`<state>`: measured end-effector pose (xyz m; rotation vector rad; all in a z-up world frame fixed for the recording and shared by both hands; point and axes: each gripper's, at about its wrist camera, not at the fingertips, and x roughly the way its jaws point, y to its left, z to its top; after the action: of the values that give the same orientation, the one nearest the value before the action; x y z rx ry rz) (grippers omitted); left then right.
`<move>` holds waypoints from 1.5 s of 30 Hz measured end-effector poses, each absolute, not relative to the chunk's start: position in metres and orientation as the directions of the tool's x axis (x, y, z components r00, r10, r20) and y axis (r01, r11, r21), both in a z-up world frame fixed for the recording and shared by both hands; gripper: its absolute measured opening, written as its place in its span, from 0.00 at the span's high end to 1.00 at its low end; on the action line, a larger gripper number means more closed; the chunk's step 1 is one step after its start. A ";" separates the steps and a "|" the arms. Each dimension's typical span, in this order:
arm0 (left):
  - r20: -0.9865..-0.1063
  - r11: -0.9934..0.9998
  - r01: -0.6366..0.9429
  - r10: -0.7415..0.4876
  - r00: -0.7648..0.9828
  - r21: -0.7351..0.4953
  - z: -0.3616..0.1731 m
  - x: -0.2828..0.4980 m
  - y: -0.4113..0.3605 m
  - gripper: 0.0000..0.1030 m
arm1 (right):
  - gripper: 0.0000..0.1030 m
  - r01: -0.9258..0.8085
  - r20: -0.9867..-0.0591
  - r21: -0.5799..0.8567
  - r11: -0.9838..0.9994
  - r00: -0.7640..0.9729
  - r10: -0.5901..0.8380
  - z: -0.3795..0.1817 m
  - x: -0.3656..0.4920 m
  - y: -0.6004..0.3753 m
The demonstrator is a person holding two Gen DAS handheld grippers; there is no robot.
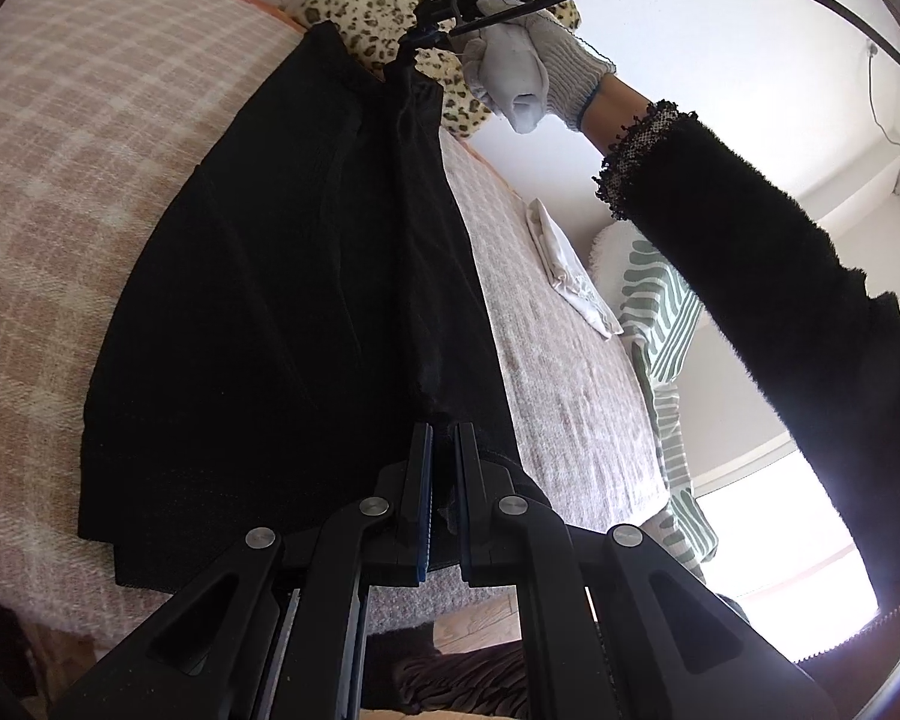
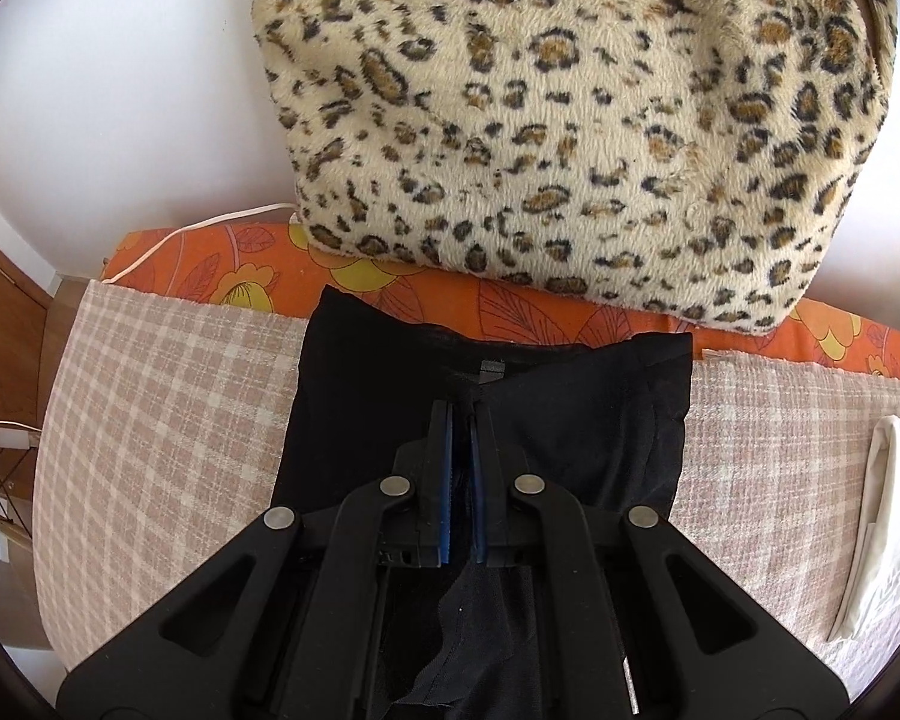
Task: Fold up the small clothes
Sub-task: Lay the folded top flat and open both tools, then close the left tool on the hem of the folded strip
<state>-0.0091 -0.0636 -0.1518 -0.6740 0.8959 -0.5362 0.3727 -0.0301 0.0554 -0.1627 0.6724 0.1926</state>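
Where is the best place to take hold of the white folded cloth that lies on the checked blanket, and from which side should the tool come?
Probably its long folded edge. The white folded cloth lies flat on the checked blanket, beside the black garment but apart from it. Lying so flat, it offers only edges, so come low from the blanket side, where nothing blocks, and pinch all layers together.

Black claw with blue pads, silver rivets, white knit glove, fuzzy black sleeve
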 end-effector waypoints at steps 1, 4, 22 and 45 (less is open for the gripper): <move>-0.525 0.675 0.140 -0.672 0.522 -0.724 -0.152 -0.008 -0.063 0.95 | 0.94 -0.231 -0.633 -0.085 0.969 0.763 0.126 0.053 0.374 -0.028; -0.532 0.675 0.134 -0.673 0.514 -0.726 -0.154 -0.006 -0.068 0.95 | 0.94 -0.235 -0.639 -0.079 0.969 0.758 0.131 0.047 0.377 -0.023; -0.564 0.711 0.140 -0.648 0.511 -0.690 -0.151 -0.010 -0.070 0.95 | 0.48 -0.362 -0.577 -0.065 0.930 0.774 0.261 0.071 0.312 -0.032; -0.677 0.835 0.175 -0.530 0.510 -0.522 -0.133 -0.045 -0.026 0.68 | 0.48 -0.332 -0.602 -0.010 0.943 0.755 0.259 -0.089 0.041 -0.198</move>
<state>-0.0454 -0.0263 -0.1330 -0.4173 0.9464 -0.4398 0.0414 -0.1981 -0.0890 -0.1189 0.6379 0.3233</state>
